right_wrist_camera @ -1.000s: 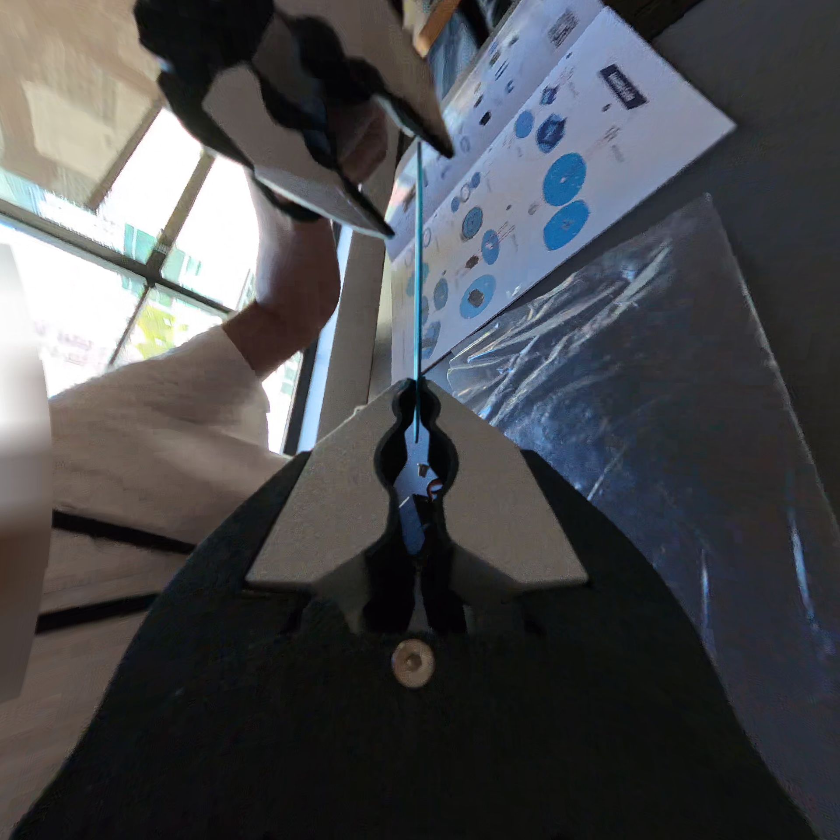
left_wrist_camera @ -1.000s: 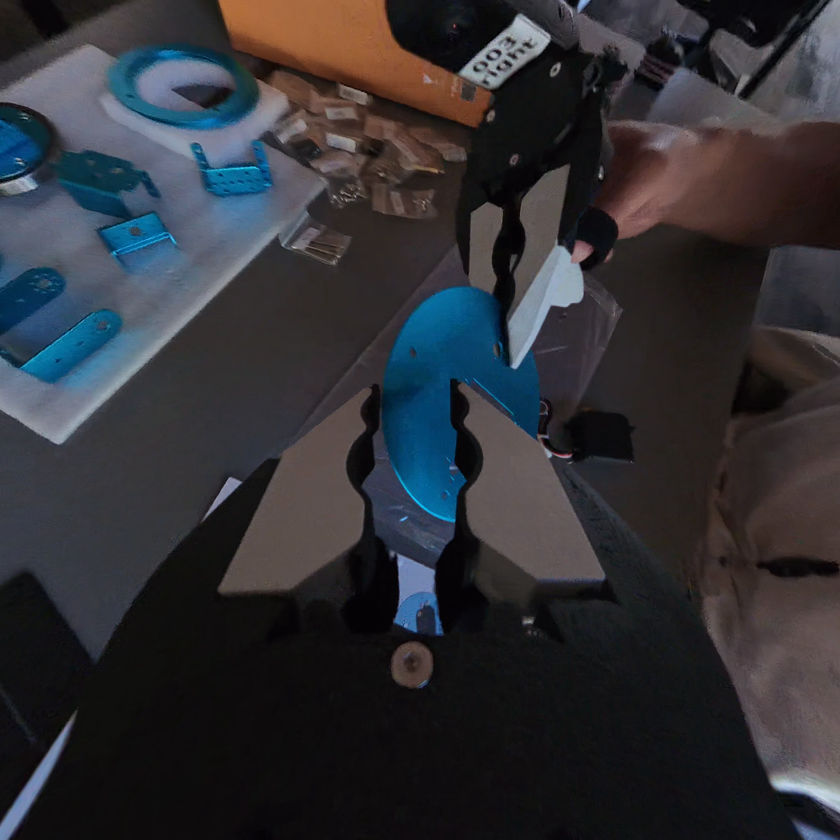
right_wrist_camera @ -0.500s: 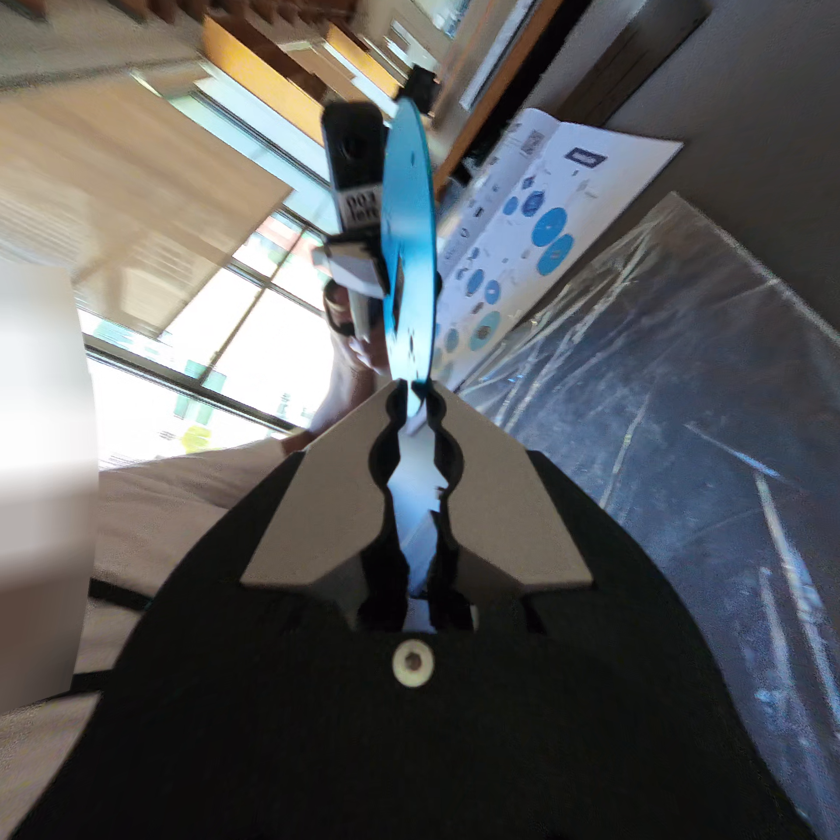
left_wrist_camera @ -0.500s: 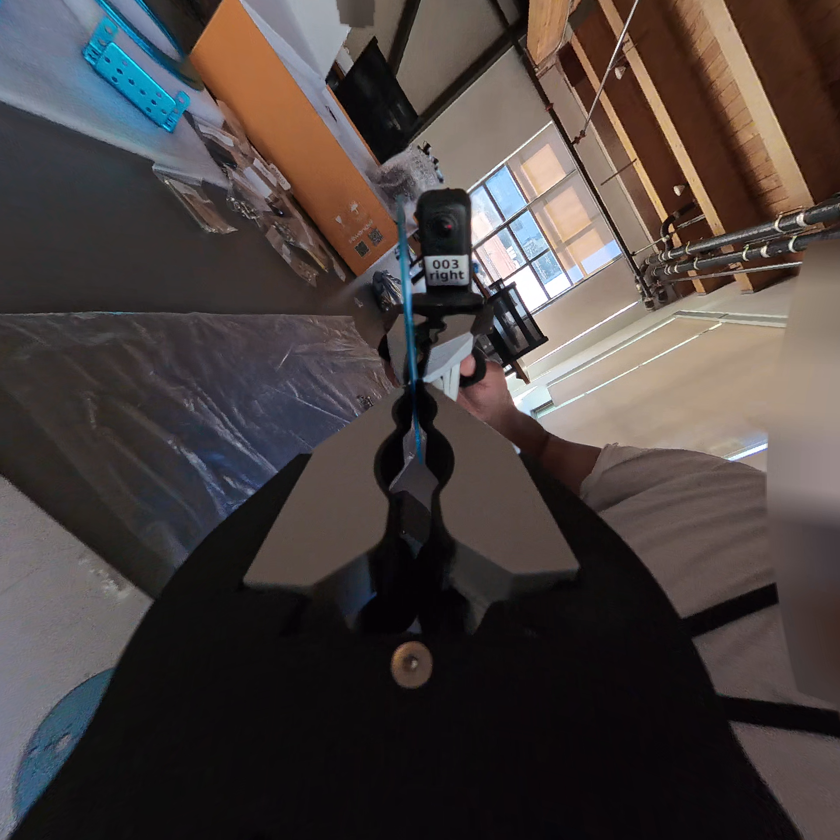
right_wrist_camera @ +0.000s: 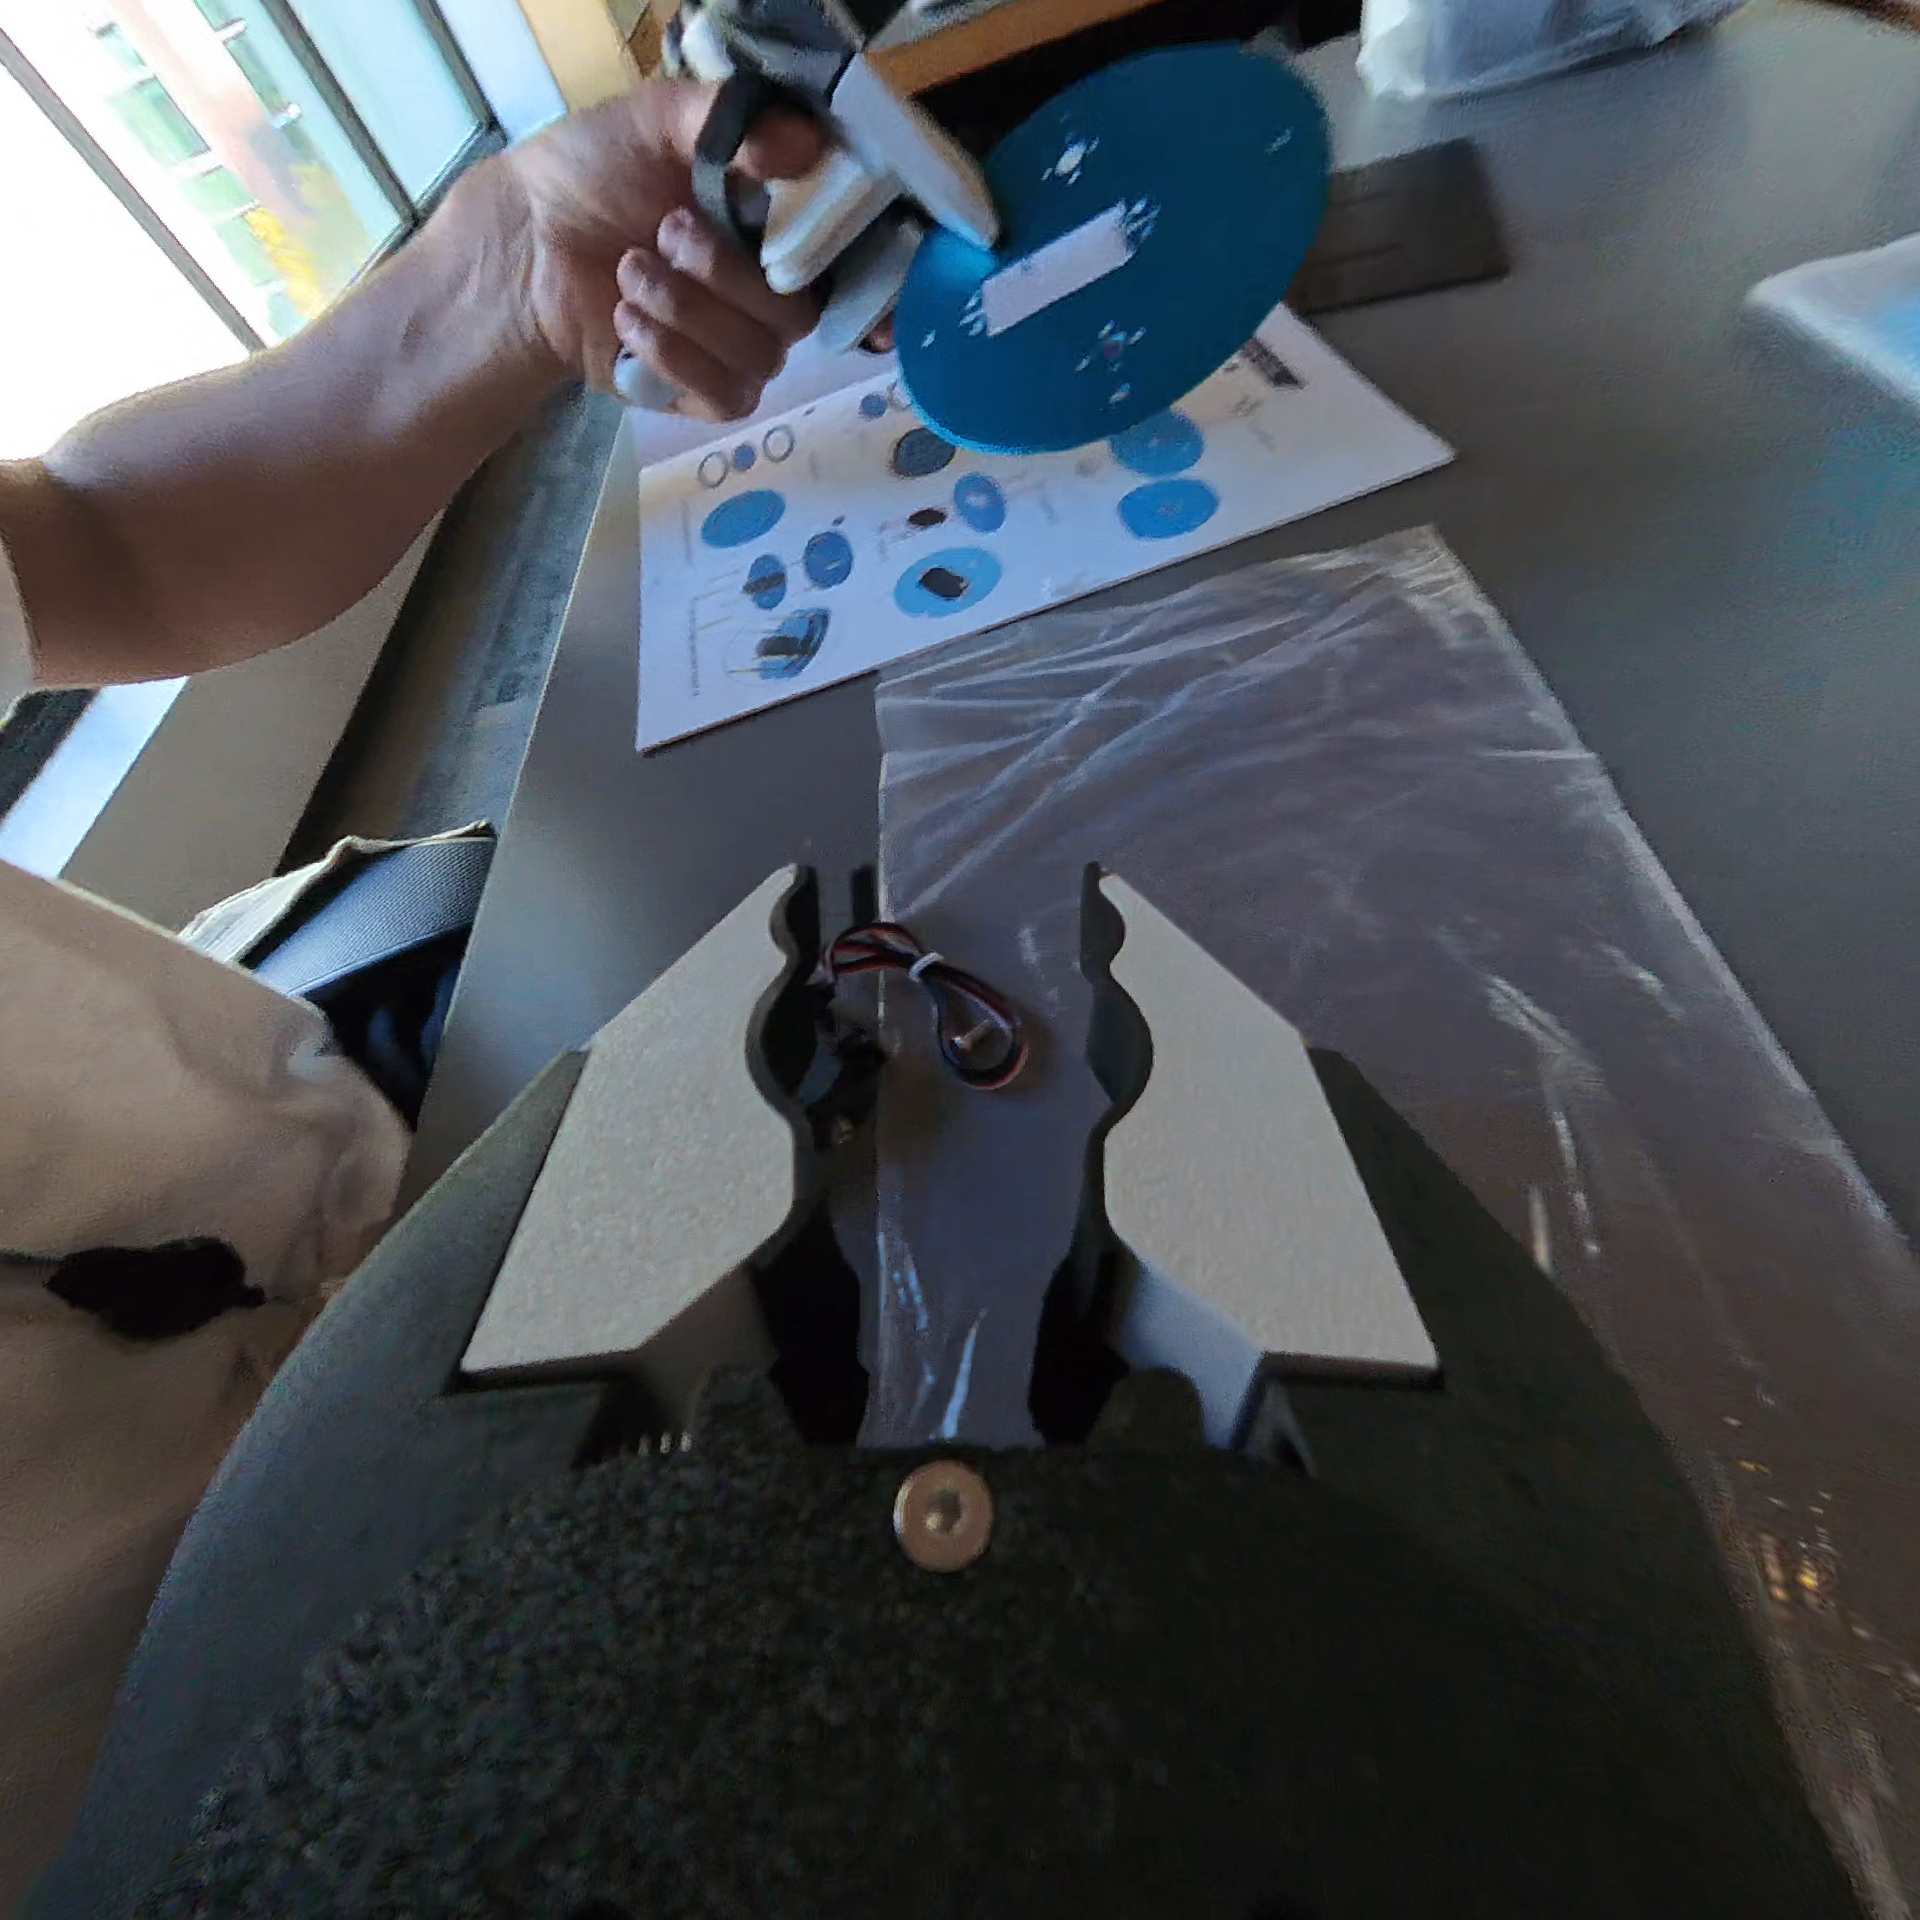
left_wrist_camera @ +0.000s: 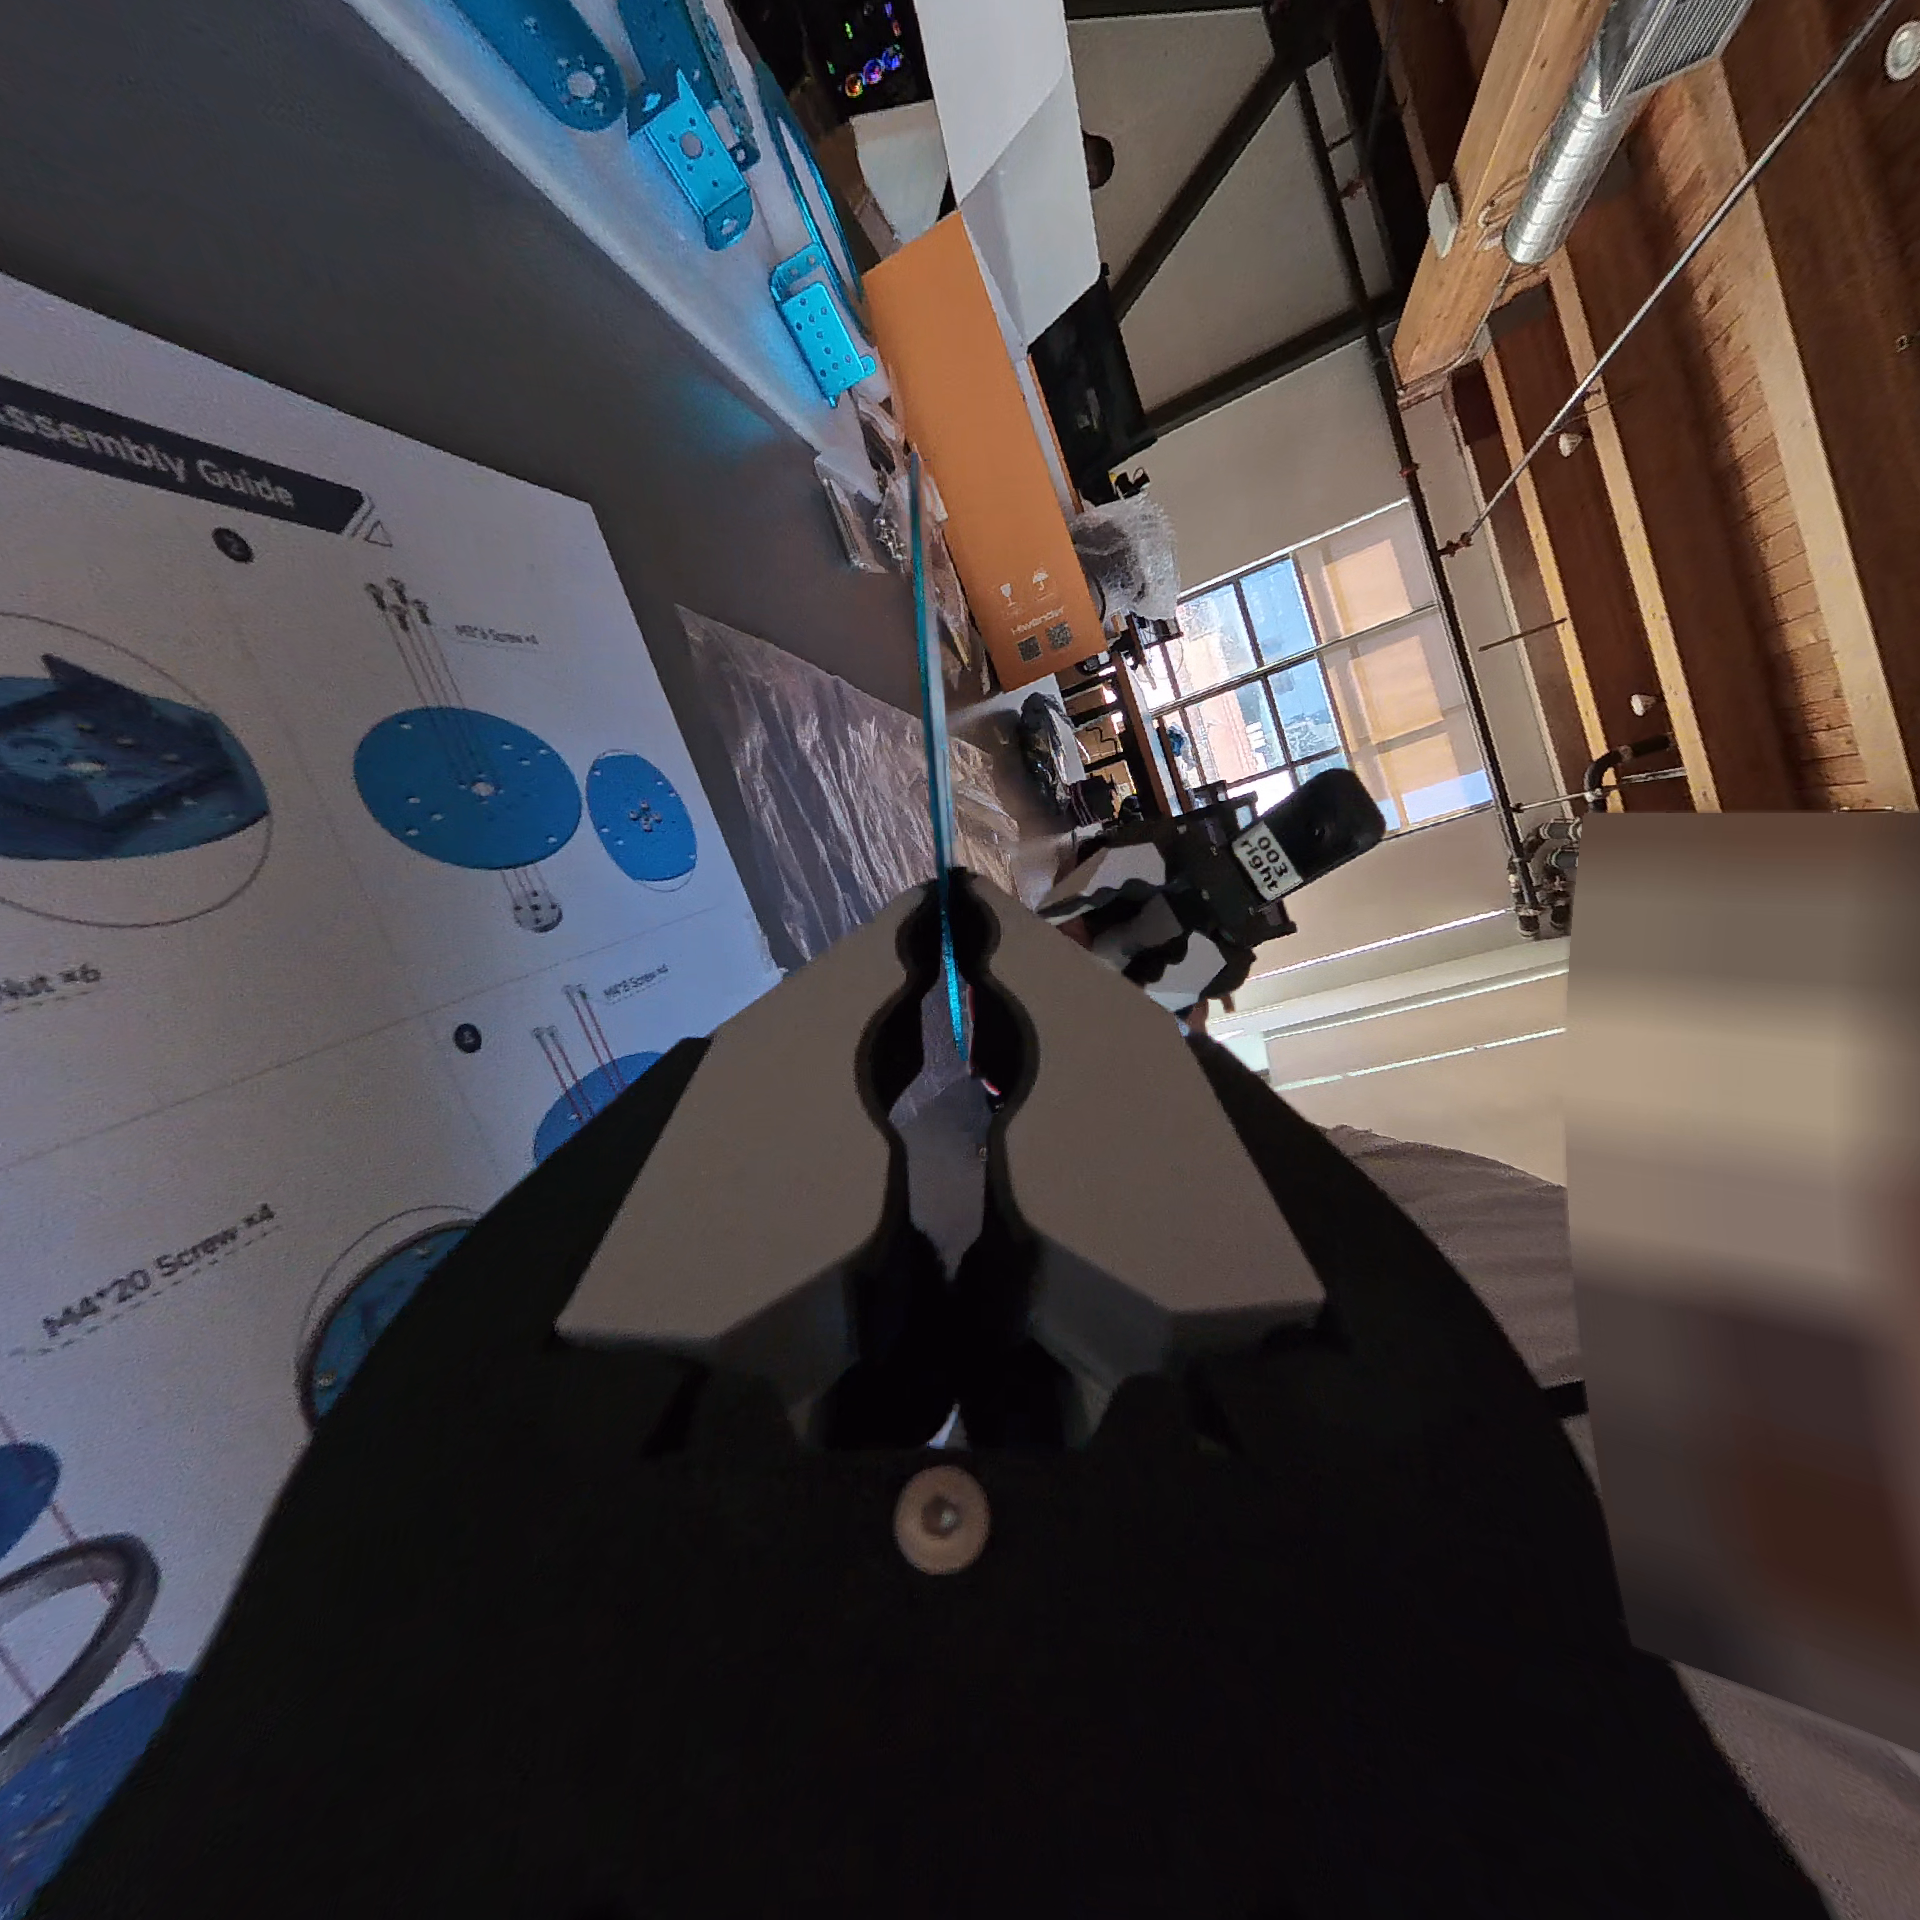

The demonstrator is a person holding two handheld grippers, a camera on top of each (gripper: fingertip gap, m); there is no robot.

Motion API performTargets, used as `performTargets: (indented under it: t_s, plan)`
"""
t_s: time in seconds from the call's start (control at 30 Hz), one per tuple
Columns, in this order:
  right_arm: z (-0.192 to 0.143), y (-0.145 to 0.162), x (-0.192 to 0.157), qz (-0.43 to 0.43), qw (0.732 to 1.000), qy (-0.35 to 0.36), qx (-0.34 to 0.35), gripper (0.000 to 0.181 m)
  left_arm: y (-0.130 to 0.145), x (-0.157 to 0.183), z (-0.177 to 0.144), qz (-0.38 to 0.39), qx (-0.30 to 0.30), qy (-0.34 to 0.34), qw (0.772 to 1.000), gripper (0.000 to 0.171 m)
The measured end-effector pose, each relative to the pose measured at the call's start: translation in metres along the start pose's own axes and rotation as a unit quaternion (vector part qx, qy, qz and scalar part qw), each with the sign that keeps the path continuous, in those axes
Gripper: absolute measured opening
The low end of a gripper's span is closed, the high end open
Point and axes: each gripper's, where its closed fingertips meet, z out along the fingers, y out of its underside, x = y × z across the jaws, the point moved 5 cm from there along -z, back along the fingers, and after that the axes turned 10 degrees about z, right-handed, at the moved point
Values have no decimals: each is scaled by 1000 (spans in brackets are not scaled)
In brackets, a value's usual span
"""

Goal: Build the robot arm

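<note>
The left gripper [right_wrist_camera: 940, 223] is squeezed tight on the edge of a round blue plate [right_wrist_camera: 1117, 265], holding it up above a paper guide [right_wrist_camera: 1039, 540] on the gray table [right_wrist_camera: 1662, 416], while the right gripper [right_wrist_camera: 948, 894] hangs wide open and empty over a clear plastic bag [right_wrist_camera: 1299, 831] and a small bundle of wires [right_wrist_camera: 935, 997].

The blue disc [left_wrist_camera: 928, 727] shows edge-on in the left wrist view, its face unseen, its lower rim hidden between the jaws. The printed sheet [left_wrist_camera: 312, 831] runs off the left edge. In the right wrist view the small black part [right_wrist_camera: 831, 1049] with coiled wires [right_wrist_camera: 935, 987] sits half behind one finger, its kind unclear
</note>
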Motion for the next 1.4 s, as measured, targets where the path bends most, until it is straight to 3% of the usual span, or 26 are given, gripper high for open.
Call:
performTargets:
  t_s: [0.23, 0.4, 0.53, 0.63, 0.73, 0.8, 0.9, 0.97, 1.13, 1.4]
  plan:
    - [2, 4, -9, -37, 998, 27, -39, 45, -5, -2, 0, 27, 2, -14, 1000, 0]
    - [-7, 26, -42, 34, 993, 82, -81, 55, 10, 12, 17, 106, -32, -58, 992, 0]
    - [-10, 54, -63, 85, 971, 220, -21, 68, 34, 43, 44, 224, -72, -86, 968, 0]
    - [-1, 62, -72, 123, 956, 265, 14, 68, 50, 58, 68, 312, -108, -101, 939, 0]
    - [11, 65, -70, 121, 942, 313, -3, 69, 66, 69, 88, 366, -136, -95, 916, 0]
    - [14, 68, -65, 113, 931, 348, -18, 62, 71, 75, 96, 387, -138, -91, 907, 0]
    - [17, 66, -65, 129, 934, 333, -11, 58, 73, 84, 95, 403, -127, -89, 902, 0]
    - [18, 64, -63, 144, 937, 318, -4, 48, 69, 88, 89, 403, -109, -92, 904, 0]
    - [8, 59, -56, 107, 935, 339, -6, 46, 41, 85, 57, 382, -49, -123, 915, 0]
    - [-36, 2, -71, -23, 941, 339, 12, 45, -12, 70, 7, 290, 66, -116, 948, 0]
